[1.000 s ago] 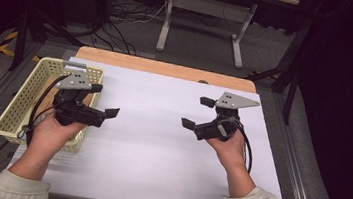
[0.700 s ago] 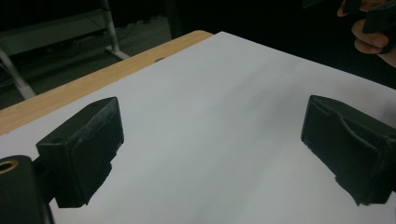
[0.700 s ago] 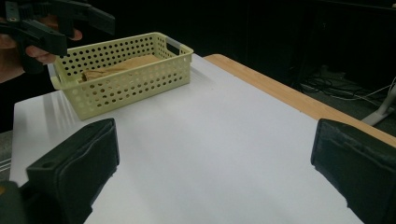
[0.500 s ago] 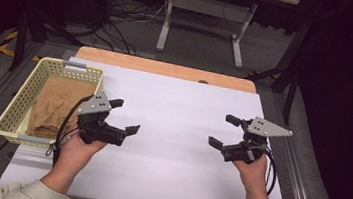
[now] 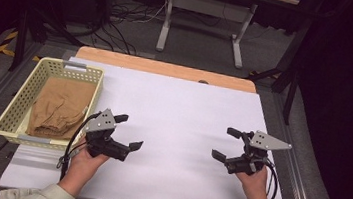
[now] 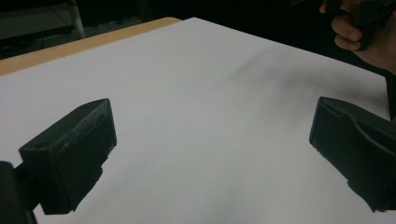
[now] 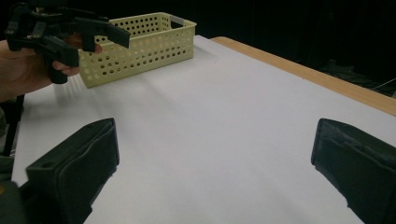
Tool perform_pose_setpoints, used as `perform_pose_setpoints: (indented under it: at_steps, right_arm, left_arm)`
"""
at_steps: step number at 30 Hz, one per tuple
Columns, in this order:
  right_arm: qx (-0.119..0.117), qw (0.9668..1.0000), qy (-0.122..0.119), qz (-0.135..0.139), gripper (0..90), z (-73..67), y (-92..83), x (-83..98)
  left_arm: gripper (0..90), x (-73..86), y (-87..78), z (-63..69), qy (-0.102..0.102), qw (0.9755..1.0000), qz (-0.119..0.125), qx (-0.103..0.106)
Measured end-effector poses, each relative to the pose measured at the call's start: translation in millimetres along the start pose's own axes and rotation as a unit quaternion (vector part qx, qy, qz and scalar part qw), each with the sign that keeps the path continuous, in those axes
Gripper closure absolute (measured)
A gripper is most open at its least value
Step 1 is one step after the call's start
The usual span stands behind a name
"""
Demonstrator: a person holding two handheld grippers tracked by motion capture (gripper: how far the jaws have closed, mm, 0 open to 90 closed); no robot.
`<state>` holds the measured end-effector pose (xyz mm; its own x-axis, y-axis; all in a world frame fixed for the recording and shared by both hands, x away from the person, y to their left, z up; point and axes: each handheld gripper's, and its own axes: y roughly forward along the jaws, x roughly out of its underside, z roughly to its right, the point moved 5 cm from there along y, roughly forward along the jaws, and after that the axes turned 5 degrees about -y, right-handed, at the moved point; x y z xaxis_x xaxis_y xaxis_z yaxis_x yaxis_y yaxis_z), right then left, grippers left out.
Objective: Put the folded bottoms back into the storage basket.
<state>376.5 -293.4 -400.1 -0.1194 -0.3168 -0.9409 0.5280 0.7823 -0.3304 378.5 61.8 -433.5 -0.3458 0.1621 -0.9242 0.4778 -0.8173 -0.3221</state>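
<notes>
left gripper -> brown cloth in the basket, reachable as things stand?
Probably yes. The left gripper hangs open and empty just right of the basket; the brown cloth lies uncovered in the open top, so only the near wall needs clearing.

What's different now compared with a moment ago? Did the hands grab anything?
Both hands drew back toward the person's edge of the table. The left gripper, earlier over the basket, now hangs over the white sheet with jaws that have just been opening, nothing between them. The right gripper is open and empty too. The basket and the brown cloth inside stayed put.
</notes>
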Motion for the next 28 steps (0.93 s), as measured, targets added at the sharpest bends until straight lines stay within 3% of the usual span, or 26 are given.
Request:
perform_pose_setpoints:
  at_steps: [6, 9, 11, 13, 15, 18, 23, 26, 28]
  right_arm:
    - [0.002, 0.9999, -0.003, 0.01, 1.2, -3.4, 0.9, 15.4]
    - [0.004, 1.0, -0.003, 0.007, 1.0, -4.1, 0.2, 22.8]
    - [0.005, 1.0, -0.007, 0.0, 1.0, -4.3, 0.1, 26.4]
    - [0.005, 1.0, -0.004, -0.003, 1.0, -4.2, 0.2, 28.8]
    - [0.007, 1.0, -0.003, -0.004, 1.0, -3.3, 0.2, 30.8]
    - [0.007, 1.0, -0.007, -0.003, 1.0, -3.7, 0.4, 30.8]
    - [0.004, 0.9999, -0.008, -0.007, 1.0, -4.3, 1.8, 32.0]
    - [0.005, 0.9999, -0.007, -0.006, 1.0, -3.6, 1.8, 32.3]
    - [0.006, 1.0, -0.005, -0.006, 1.0, -3.5, 1.7, 32.4]
  left_arm:
    - [1.0, 5.9, -0.9, -7.1, 0.004, 0.9999, 0.015, -0.007]
    - [0.9, 10.6, 0.1, -10.6, 0.01, 0.9999, 0.004, -0.011]
    - [0.0, 14.6, 2.3, -12.5, 0.015, 0.9995, -0.013, -0.025]
    - [0.0, 17.2, 2.7, -14.2, 0.008, 0.9991, -0.013, -0.038]
    - [0.0, 18.0, 1.7, -15.0, -0.006, 0.9994, 0.009, -0.032]
    - [0.0, 17.0, 0.1, -16.0, -0.012, 0.9996, 0.02, -0.018]
    - [0.0, 18.1, -0.3, -13.9, 0.006, 0.9999, 0.012, -0.01]
    - [0.0, 17.5, -0.3, -11.5, 0.032, 0.9994, 0.013, -0.009]
    - [0.0, 17.7, -0.1, -11.0, 0.034, 0.9993, 0.013, -0.01]
